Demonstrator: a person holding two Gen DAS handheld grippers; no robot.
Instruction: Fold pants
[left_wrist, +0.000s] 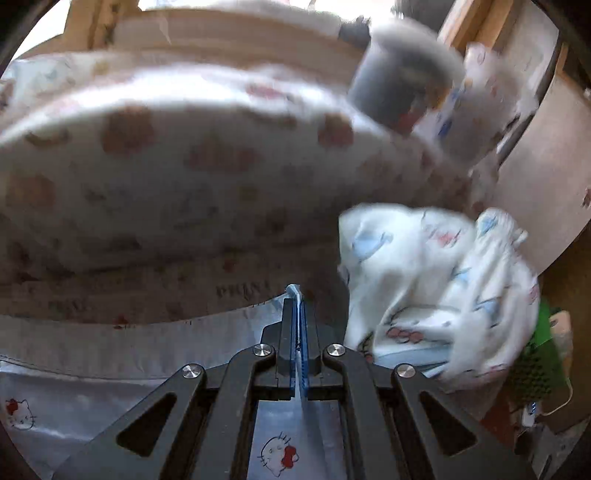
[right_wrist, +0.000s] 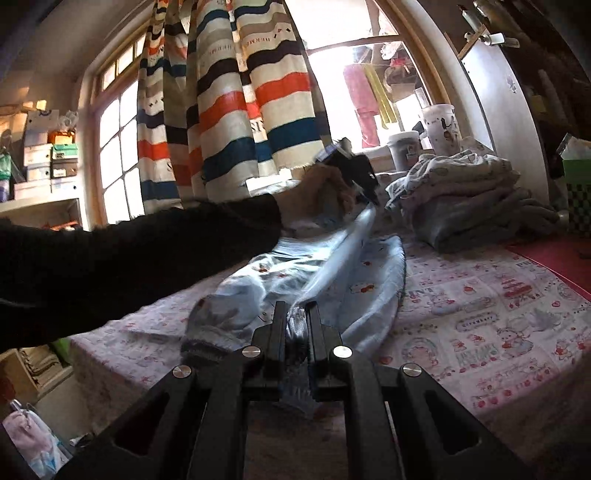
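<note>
Light blue pants (right_wrist: 332, 291) with small cartoon prints lie stretched along the patterned table. My right gripper (right_wrist: 297, 314) is shut on a bunched edge of the pants at the near end. My left gripper (right_wrist: 364, 194) shows at the far end in the right wrist view, held by a hand in a black sleeve, shut on the other end of the pants. In the left wrist view my left gripper (left_wrist: 297, 291) is shut on a thin fold of the pants (left_wrist: 280, 454), which spread below its fingers.
A pile of folded clothes (right_wrist: 476, 195) sits at the far right of the table, also blurred in the left wrist view (left_wrist: 439, 295). White containers (right_wrist: 437, 127) stand on the windowsill. A striped curtain (right_wrist: 229, 99) hangs behind. The pink-patterned tablecloth (right_wrist: 498, 314) lies to the right.
</note>
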